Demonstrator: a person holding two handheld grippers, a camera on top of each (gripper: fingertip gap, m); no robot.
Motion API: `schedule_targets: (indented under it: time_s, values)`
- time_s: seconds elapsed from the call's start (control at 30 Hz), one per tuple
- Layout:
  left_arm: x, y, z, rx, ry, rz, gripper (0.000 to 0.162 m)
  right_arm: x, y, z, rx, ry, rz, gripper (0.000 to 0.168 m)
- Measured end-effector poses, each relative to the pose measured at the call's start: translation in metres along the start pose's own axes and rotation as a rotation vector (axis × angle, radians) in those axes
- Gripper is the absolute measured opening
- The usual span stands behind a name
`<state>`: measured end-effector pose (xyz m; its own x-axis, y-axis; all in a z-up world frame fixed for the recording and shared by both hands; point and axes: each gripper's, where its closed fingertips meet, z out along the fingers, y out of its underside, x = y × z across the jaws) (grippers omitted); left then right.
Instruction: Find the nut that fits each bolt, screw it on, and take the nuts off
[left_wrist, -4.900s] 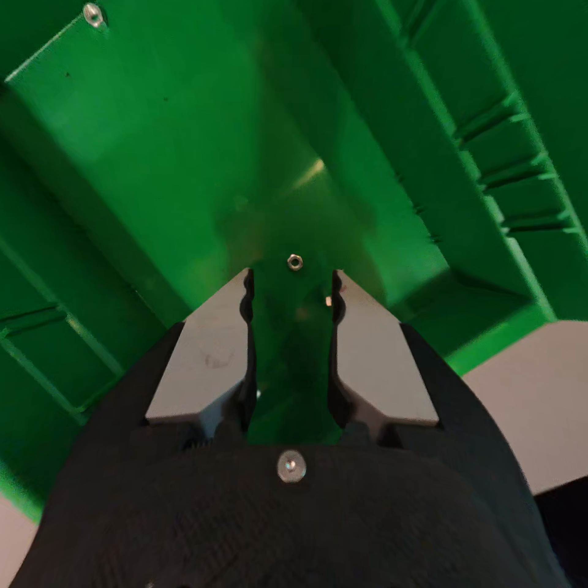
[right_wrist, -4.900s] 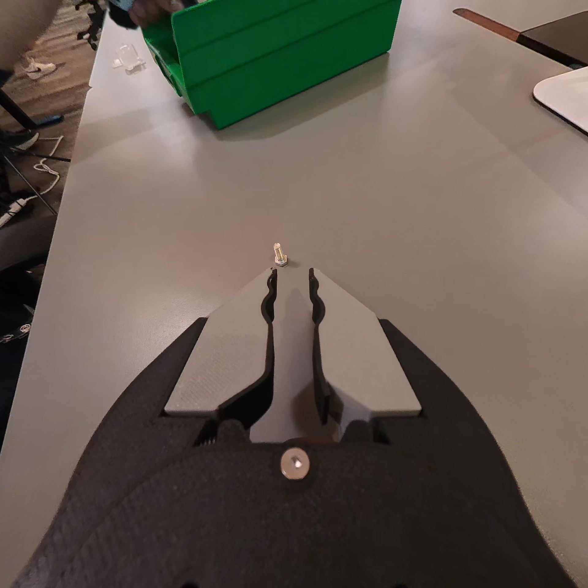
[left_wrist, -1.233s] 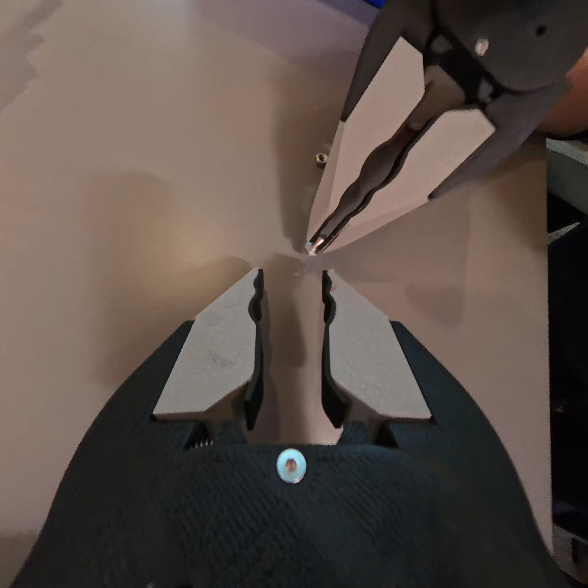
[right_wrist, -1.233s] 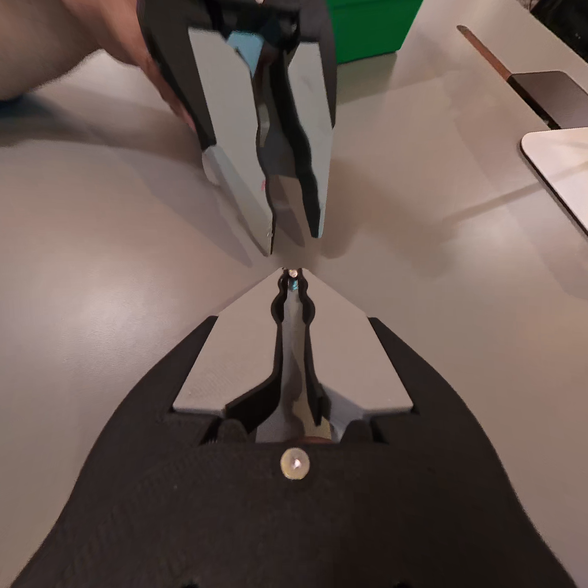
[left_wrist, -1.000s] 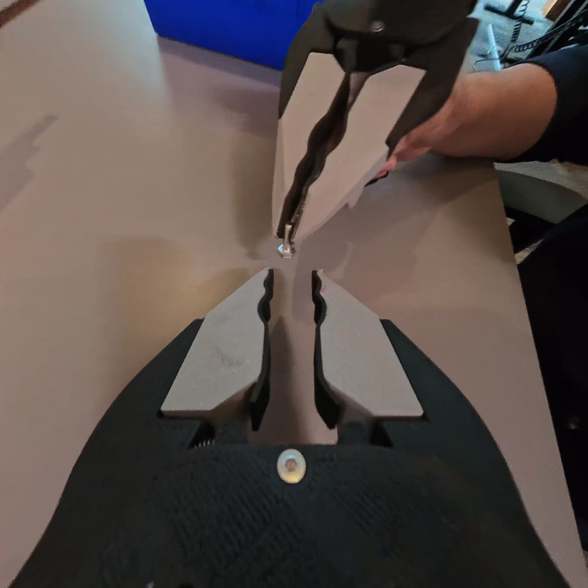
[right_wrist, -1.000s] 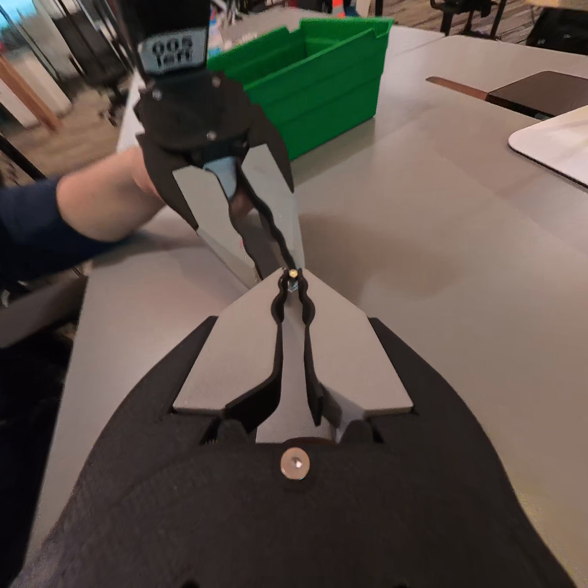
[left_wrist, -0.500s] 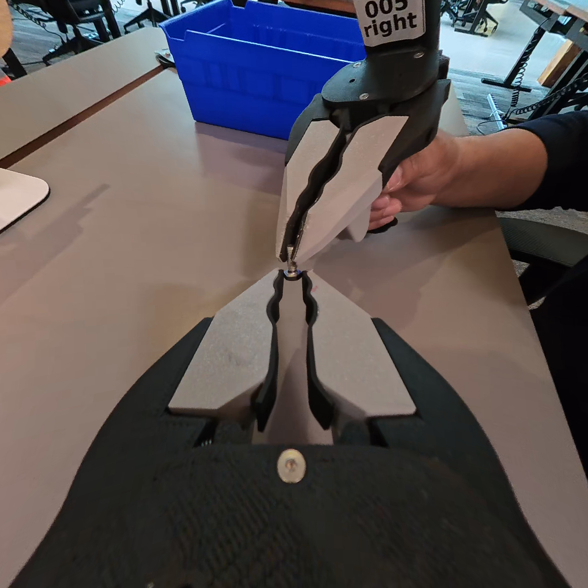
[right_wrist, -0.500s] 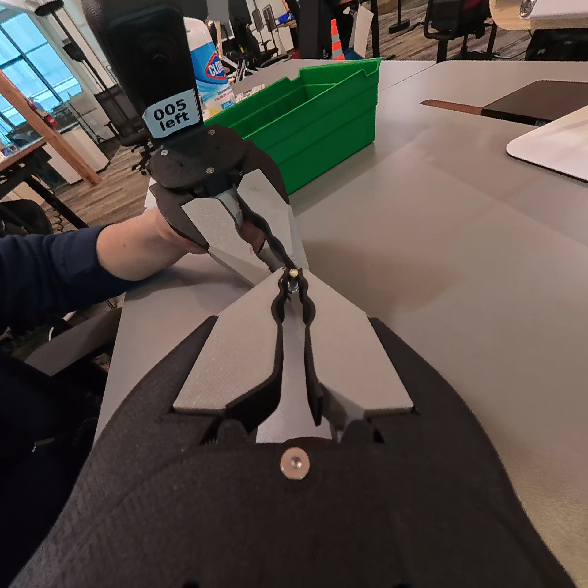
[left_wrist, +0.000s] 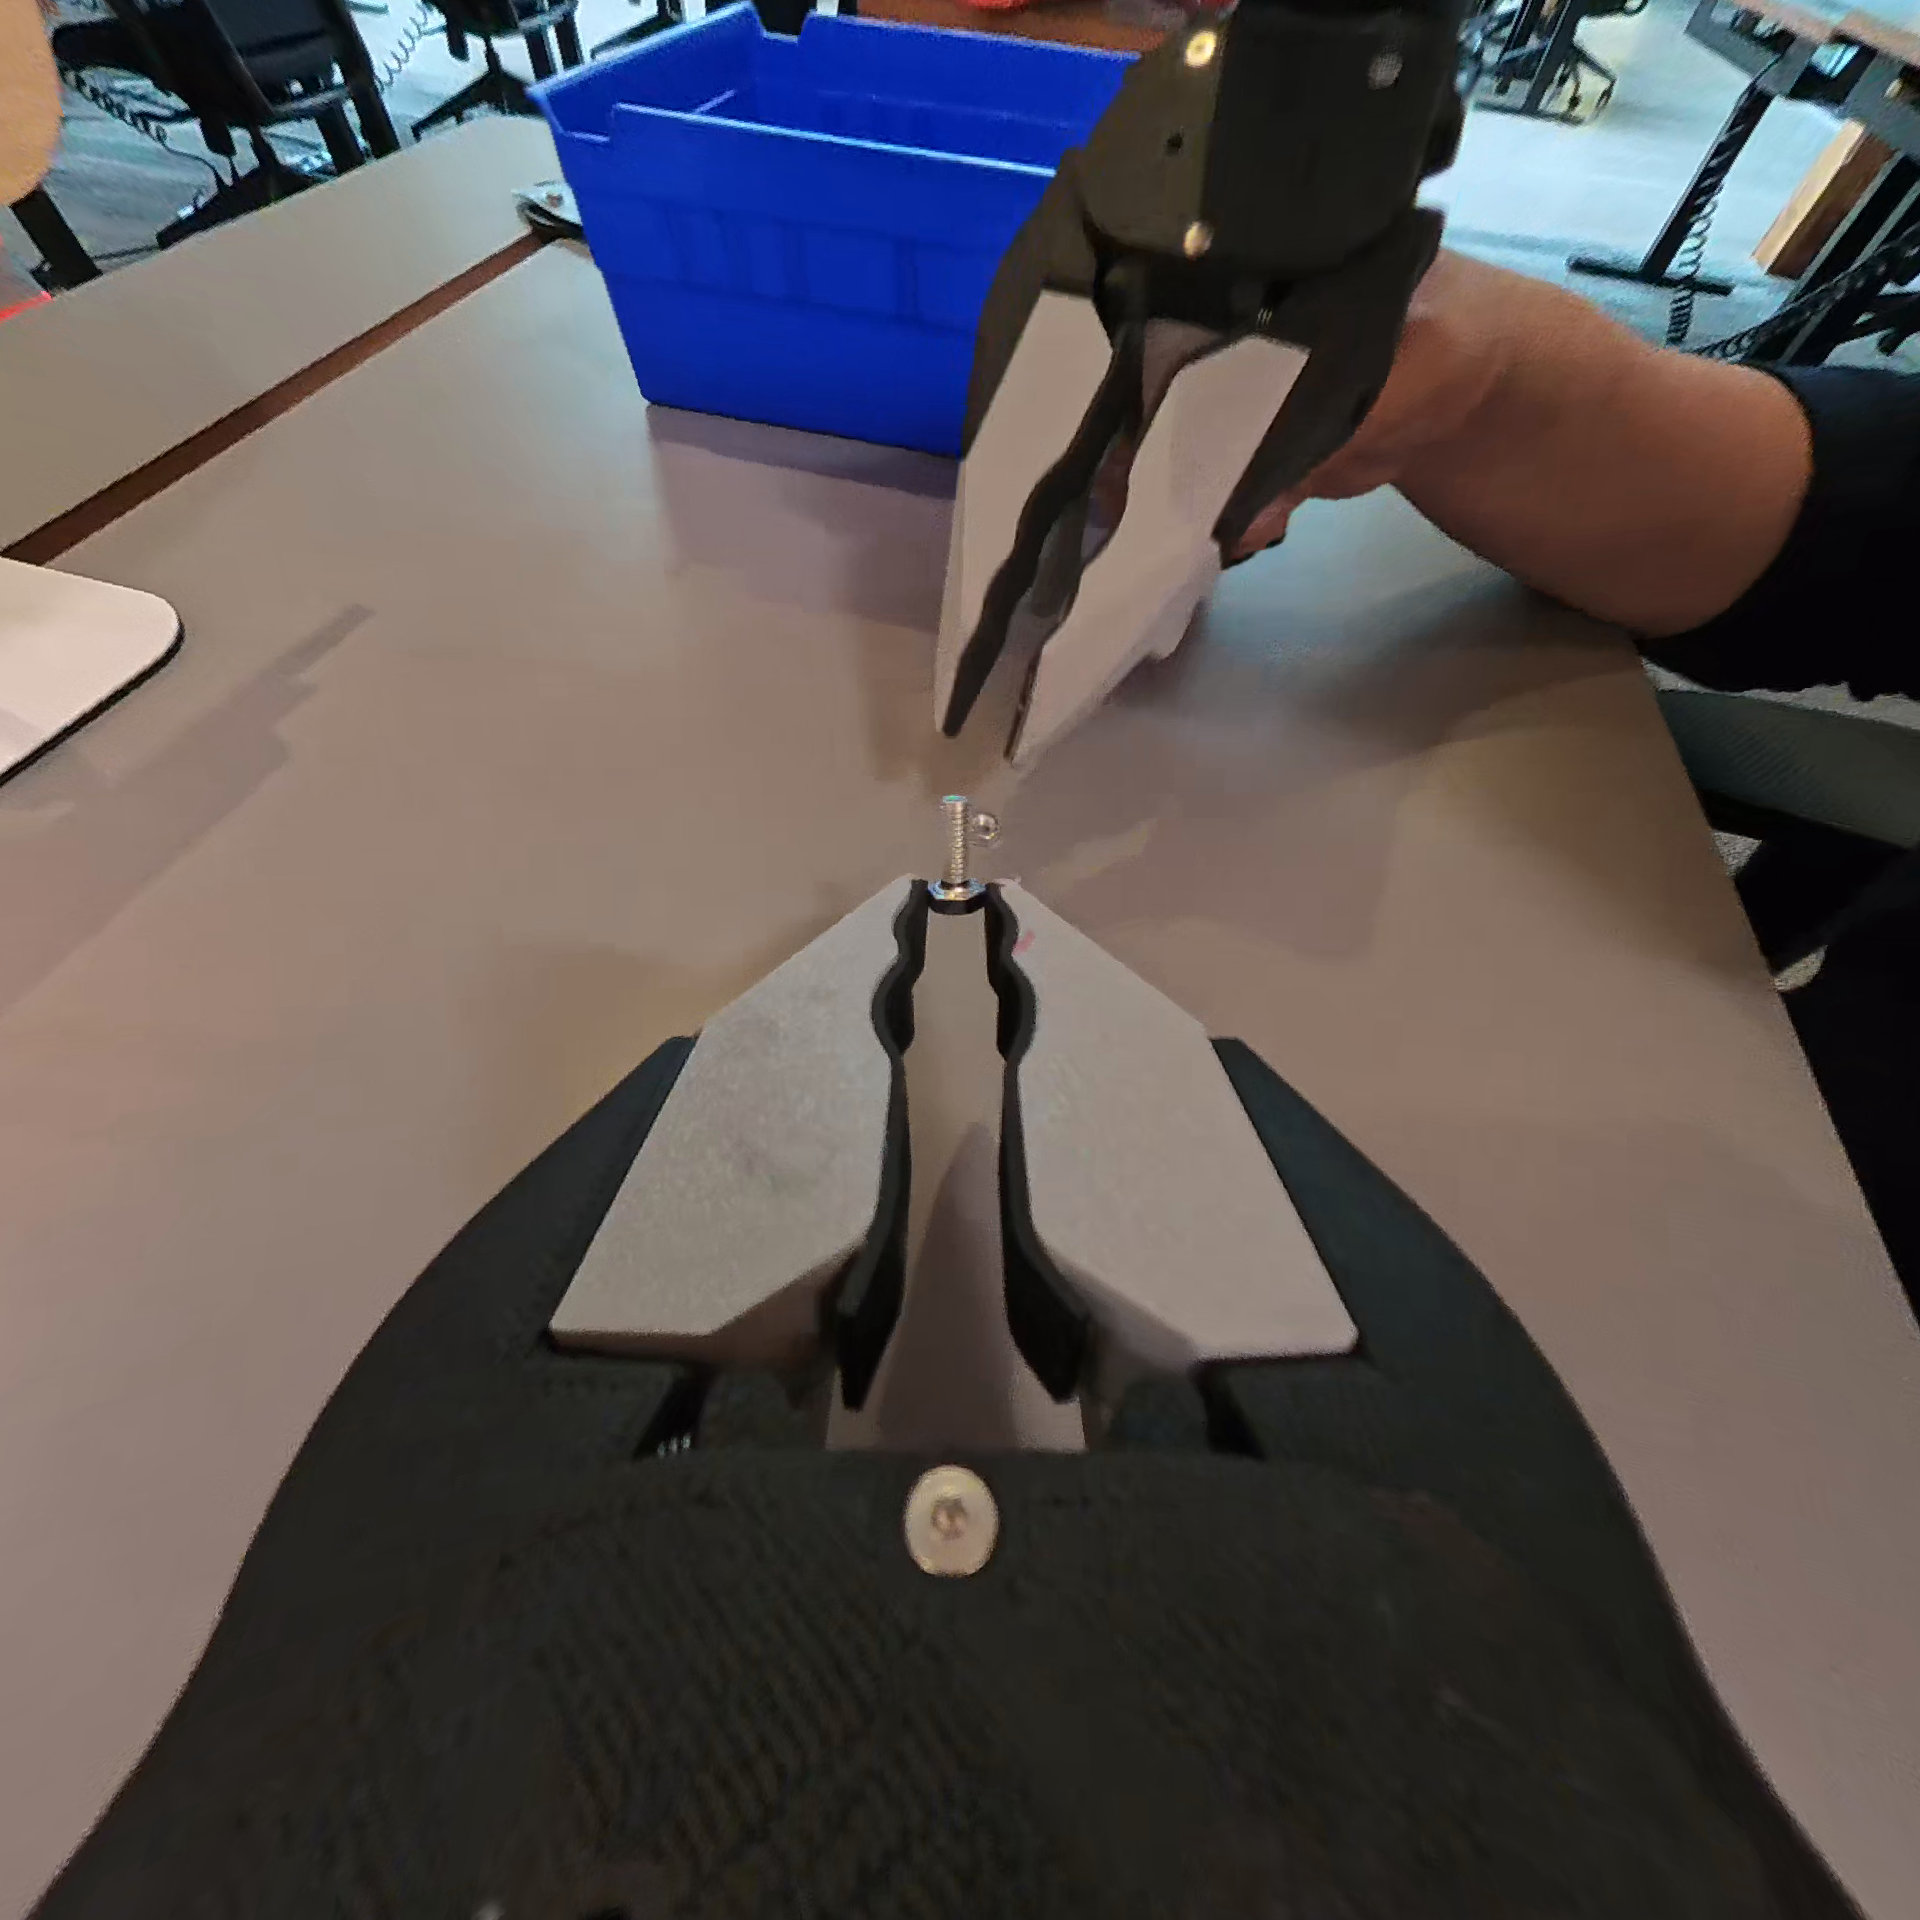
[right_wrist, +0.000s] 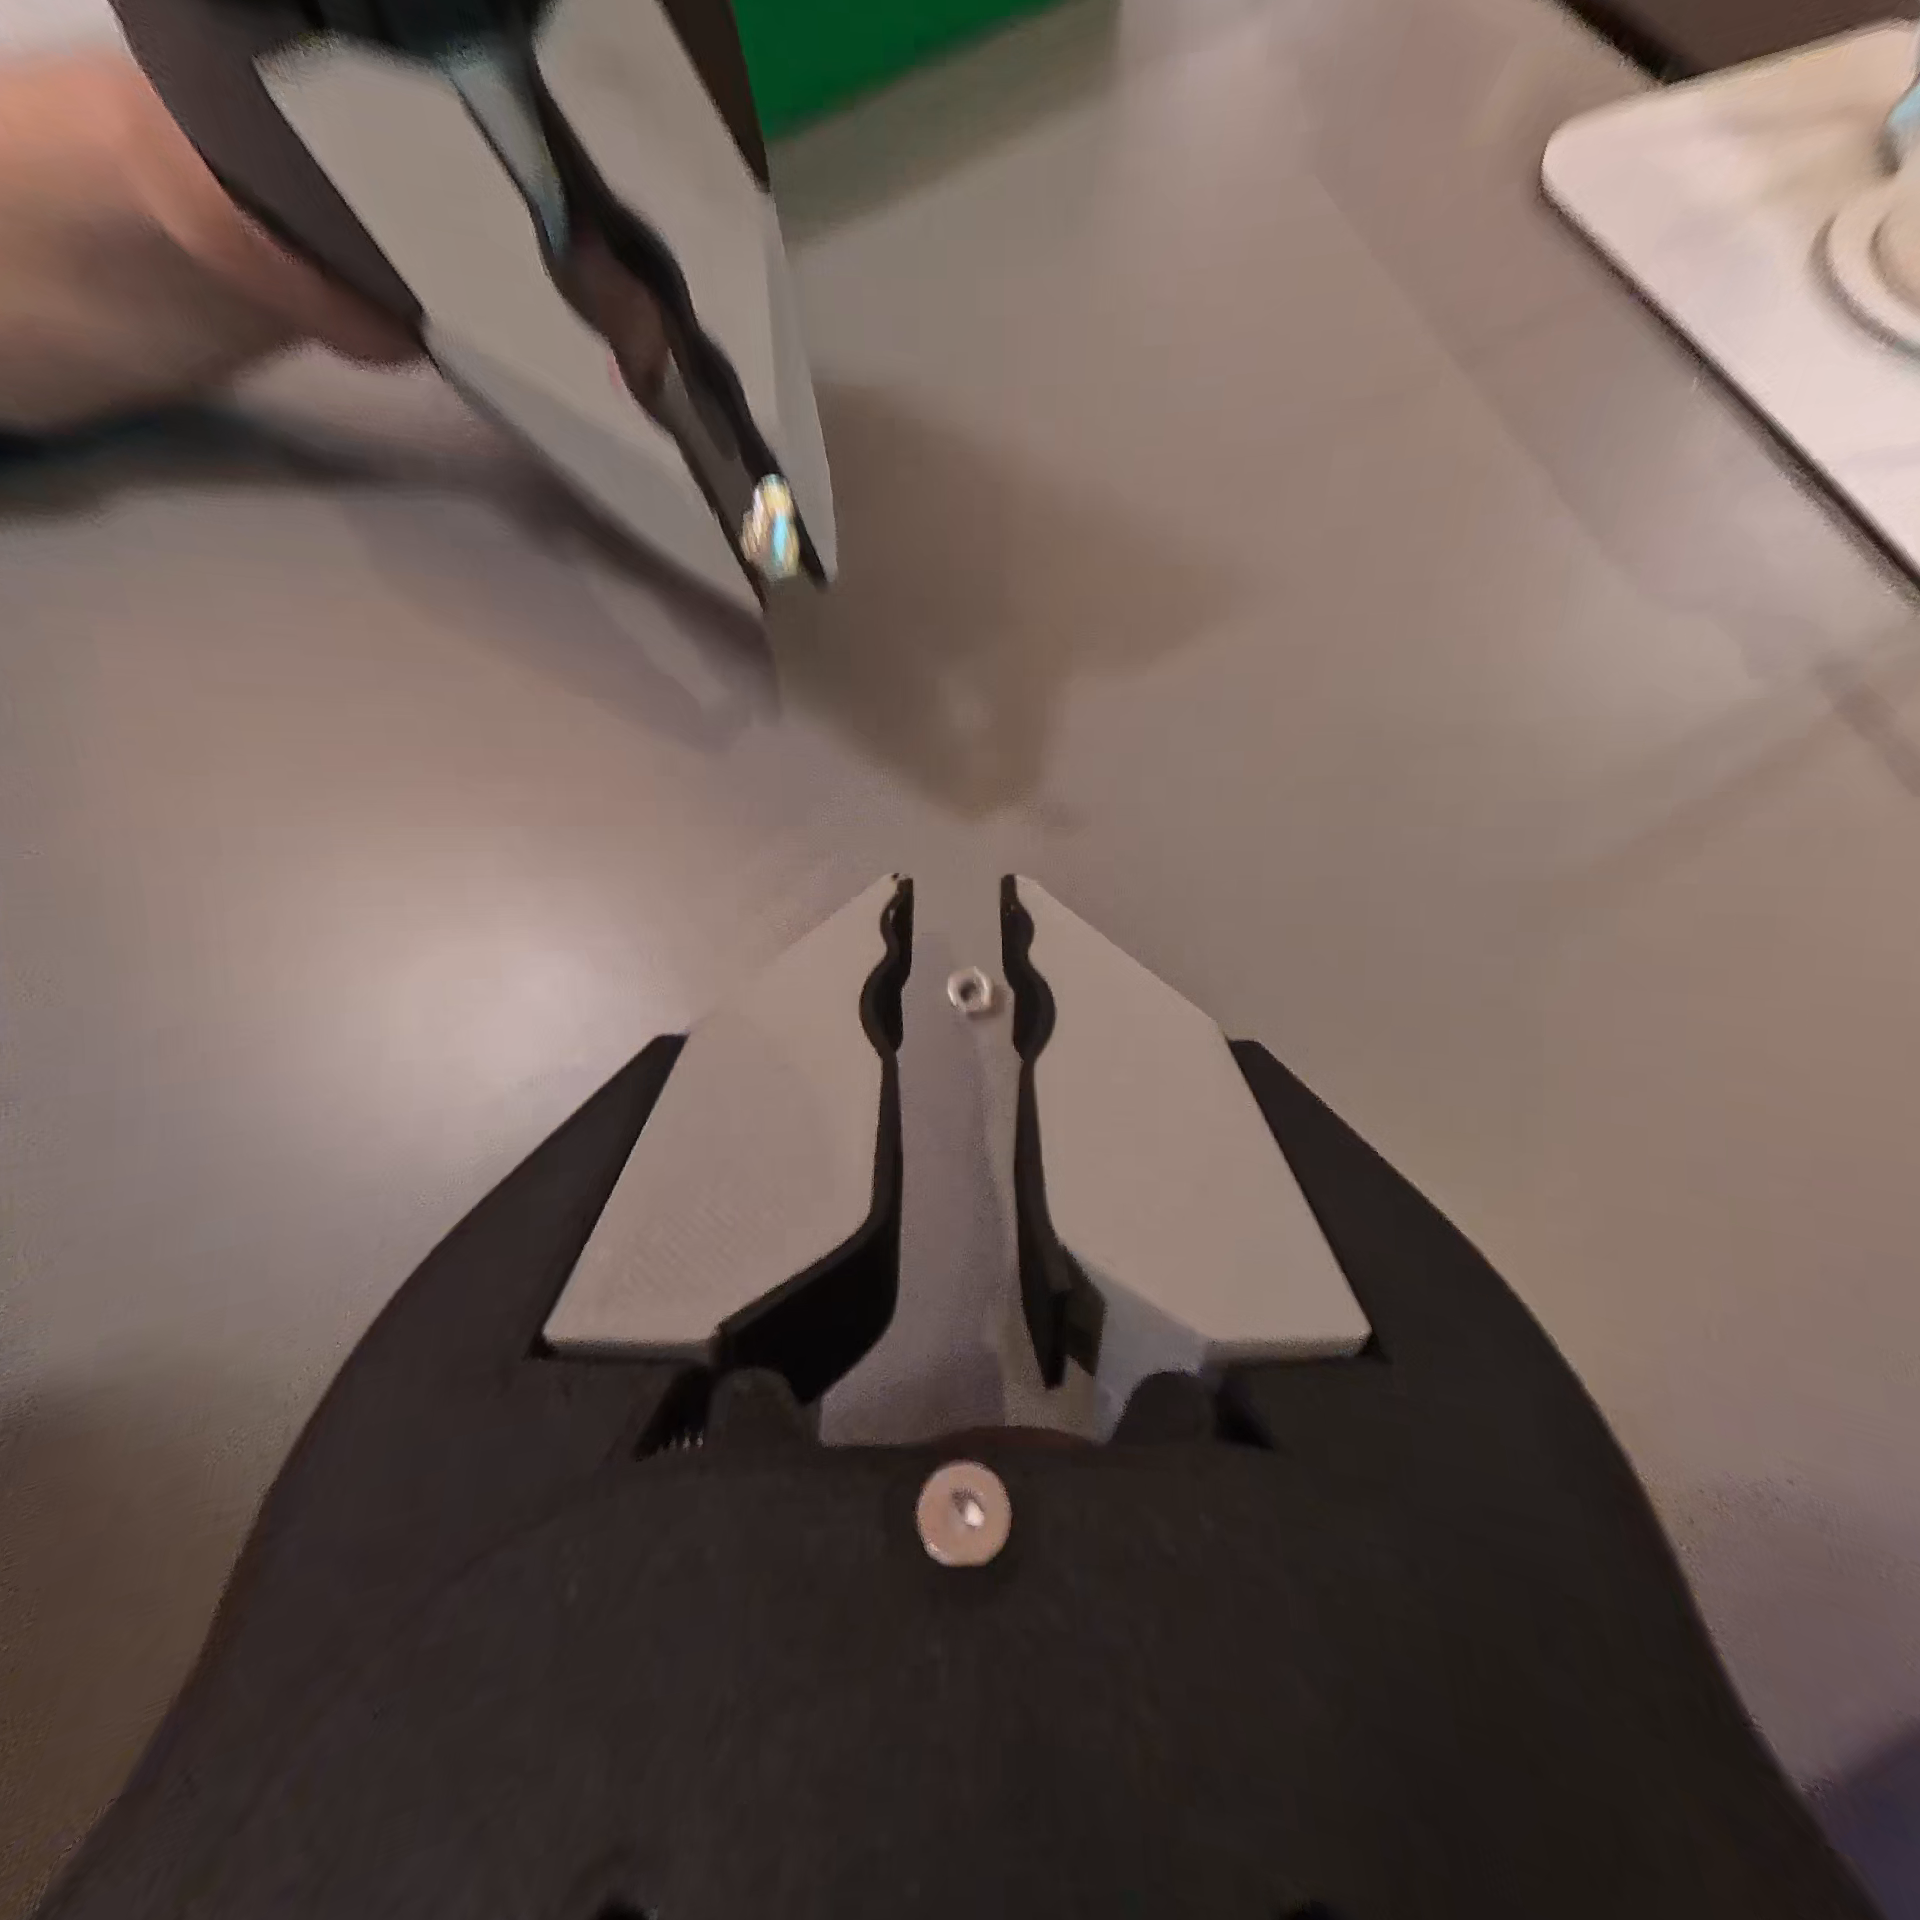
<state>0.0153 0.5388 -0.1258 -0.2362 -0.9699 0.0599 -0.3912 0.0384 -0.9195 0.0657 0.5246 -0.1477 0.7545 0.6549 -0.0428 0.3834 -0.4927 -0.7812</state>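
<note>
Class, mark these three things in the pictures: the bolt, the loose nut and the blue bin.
bolt (left_wrist: 954, 844), left wrist view, on its threaded shaft.
loose nut (right_wrist: 970, 988), right wrist view, on its top face.
blue bin (left_wrist: 790, 260), left wrist view, on its front wall.

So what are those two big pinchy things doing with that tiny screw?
A person holds a gripper in each hand. The left gripper is shut on the head of a small bolt, its threads pointing out. The right gripper is open and empty above a loose nut lying on the grey table. That nut is not on the bolt.

Blue bin (left_wrist: 831, 229) beyond bare table (left_wrist: 416, 727)
</note>
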Motion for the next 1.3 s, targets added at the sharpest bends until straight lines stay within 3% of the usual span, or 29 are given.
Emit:
schedule_targets:
  time_s: [0.17,0.43,0.7,1.07,1.3]
  values:
    - [-0.003,-0.002,-0.002,0.027,-0.008,-0.002,0.009,0.006,0.027,0.007,-0.156,0.089,-0.105,0.015]
    - [-0.002,-0.004,-0.002,0.032,-0.016,0.043,0.009,0.007,0.035,0.013,-0.197,0.109,-0.104,0.015]
    - [0.006,-0.02,-0.006,0.177,0.05,0.034,0.009,0.007,0.035,0.016,-0.188,0.093,-0.087,0.016]
    - [0.017,-0.033,-0.01,0.241,0.089,0.026,0.009,-0.025,-0.066,-0.022,0.343,-0.005,-0.043,0.011]
    - [0.022,-0.026,0.0,0.188,0.088,0.049,0.009,-0.03,-0.076,-0.021,0.401,-0.011,-0.023,0.004]
